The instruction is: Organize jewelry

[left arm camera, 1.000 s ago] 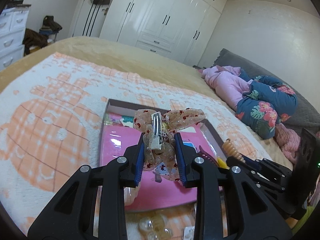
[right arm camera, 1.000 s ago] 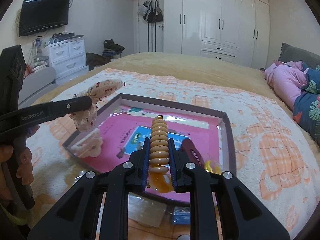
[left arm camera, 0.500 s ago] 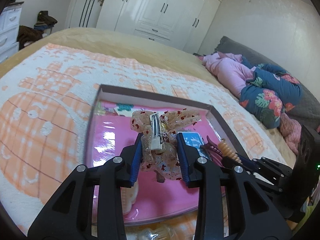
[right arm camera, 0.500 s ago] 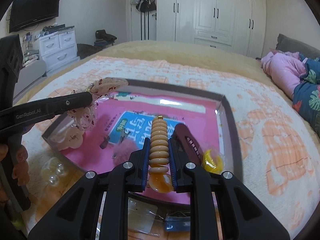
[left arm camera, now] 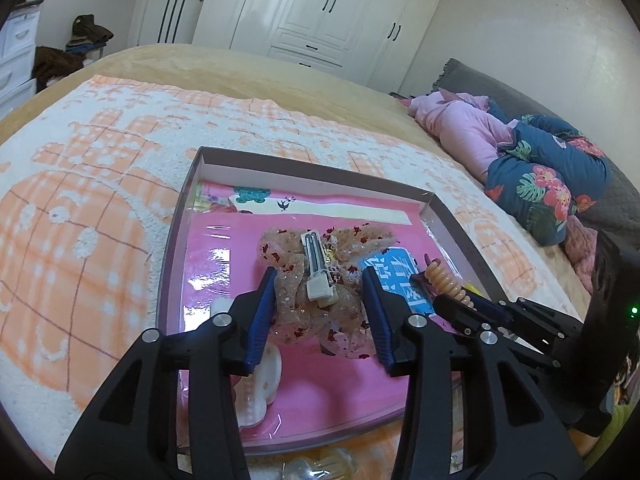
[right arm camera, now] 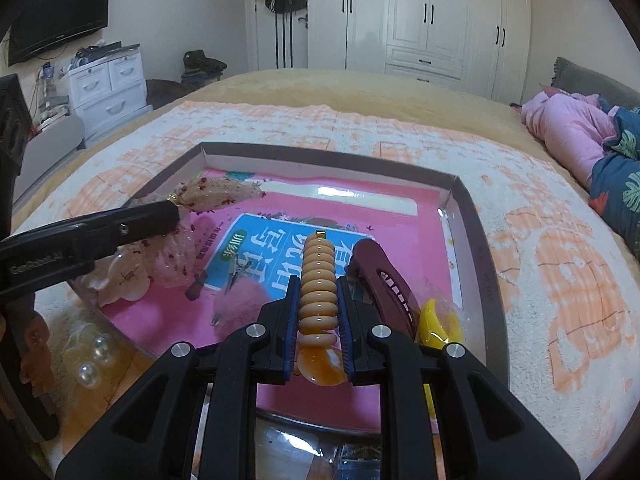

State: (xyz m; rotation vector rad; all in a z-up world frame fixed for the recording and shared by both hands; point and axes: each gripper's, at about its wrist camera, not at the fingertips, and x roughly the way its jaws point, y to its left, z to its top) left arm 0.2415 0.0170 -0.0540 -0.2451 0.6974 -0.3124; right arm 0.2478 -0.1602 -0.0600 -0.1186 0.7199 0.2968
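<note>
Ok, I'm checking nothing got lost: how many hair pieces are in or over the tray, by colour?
Spotted sheer bow: 1
Orange clip: 1
Maroon clip: 1
Yellow clip: 1
Pink pompom: 1
White clip: 1
Total: 6

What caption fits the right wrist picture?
Right gripper shut on a ridged clip over the pink tray.

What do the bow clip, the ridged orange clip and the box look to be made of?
Bow clip: sheer, glittery fabric with red flecks, likely organza, on a shiny metal clasp. Ridged orange clip: glossy, translucent amber, probably plastic or resin. Box: matte grey walls with folded corners, apparently cardboard; its pink floor reflects light, so it may be glossy print.
</note>
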